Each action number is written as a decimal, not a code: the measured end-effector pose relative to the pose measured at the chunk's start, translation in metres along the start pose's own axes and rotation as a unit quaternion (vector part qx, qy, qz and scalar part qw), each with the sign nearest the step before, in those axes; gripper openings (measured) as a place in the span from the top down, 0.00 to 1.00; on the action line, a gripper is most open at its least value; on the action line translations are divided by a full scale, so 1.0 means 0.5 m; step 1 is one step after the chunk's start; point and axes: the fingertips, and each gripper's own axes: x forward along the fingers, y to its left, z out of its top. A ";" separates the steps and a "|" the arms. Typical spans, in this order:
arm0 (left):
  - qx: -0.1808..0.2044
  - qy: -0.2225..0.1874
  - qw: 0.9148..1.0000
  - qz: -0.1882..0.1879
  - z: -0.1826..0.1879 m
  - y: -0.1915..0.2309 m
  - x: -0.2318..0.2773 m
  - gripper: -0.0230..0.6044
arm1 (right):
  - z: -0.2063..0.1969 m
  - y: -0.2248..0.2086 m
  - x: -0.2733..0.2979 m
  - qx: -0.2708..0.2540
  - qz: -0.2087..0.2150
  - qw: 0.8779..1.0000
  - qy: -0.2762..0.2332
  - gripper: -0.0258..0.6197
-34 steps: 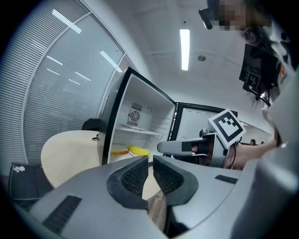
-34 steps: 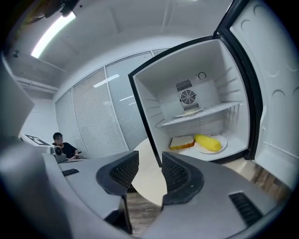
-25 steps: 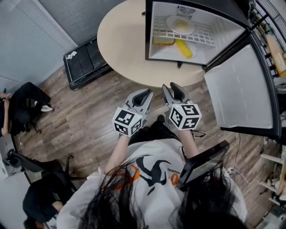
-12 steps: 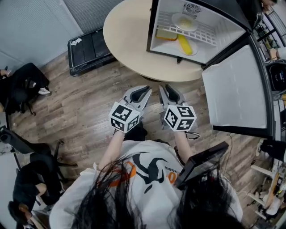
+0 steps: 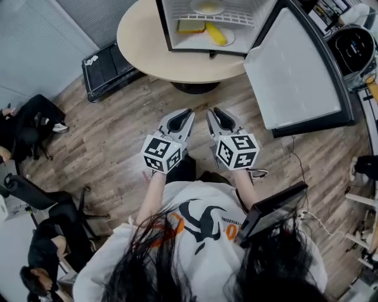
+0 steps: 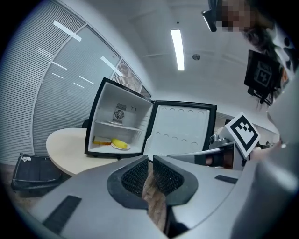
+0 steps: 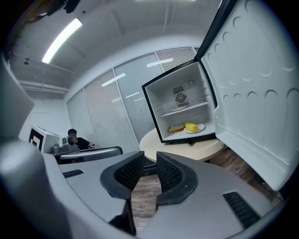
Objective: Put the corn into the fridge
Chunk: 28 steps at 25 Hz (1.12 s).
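The yellow corn (image 5: 215,33) lies on a white plate (image 5: 227,40) on the floor of the small open fridge (image 5: 168,35), beside a slice of bread (image 5: 191,26). The fridge stands on a round beige table (image 5: 147,47) with its door (image 5: 292,71) swung wide. Both grippers are held over the wooden floor, well short of the table. My left gripper (image 5: 187,113) is shut and empty. My right gripper (image 5: 215,112) has just been closing; a narrow gap is left and nothing is between its pads. The corn (image 6: 120,144) (image 7: 191,126) also shows far off in both gripper views.
A black case (image 5: 109,65) lies on the floor left of the table. People sit at the left (image 5: 29,127) near office chairs. A round dark appliance (image 5: 354,44) stands at the far right. A second plate (image 5: 208,7) rests on the fridge's wire shelf.
Both grippers and the person have backed away from the table, so the fridge sits farther off and higher in the head view. The right jaws have narrowed.
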 end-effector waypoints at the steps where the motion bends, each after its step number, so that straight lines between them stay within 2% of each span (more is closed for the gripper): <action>1: 0.002 0.002 1.000 -0.002 -0.007 -0.020 -0.005 0.92 | -0.009 -0.003 -0.018 0.003 -0.001 1.000 -0.001 0.82; 5: 0.007 0.006 1.000 -0.003 -0.032 -0.085 -0.020 0.92 | -0.039 -0.010 -0.072 0.006 0.005 1.000 0.001 0.84; 9: 0.009 -0.009 1.000 0.008 -0.037 -0.125 -0.060 0.92 | -0.052 0.016 -0.110 -0.002 0.021 1.000 -0.001 0.86; 15: 0.010 -0.021 0.999 0.024 -0.044 -0.154 -0.102 0.92 | -0.066 0.039 -0.149 0.002 0.036 0.999 -0.004 0.88; 28: 0.019 -0.027 0.999 0.029 -0.055 -0.207 -0.118 0.92 | -0.079 0.032 -0.196 -0.008 0.039 0.999 -0.004 0.92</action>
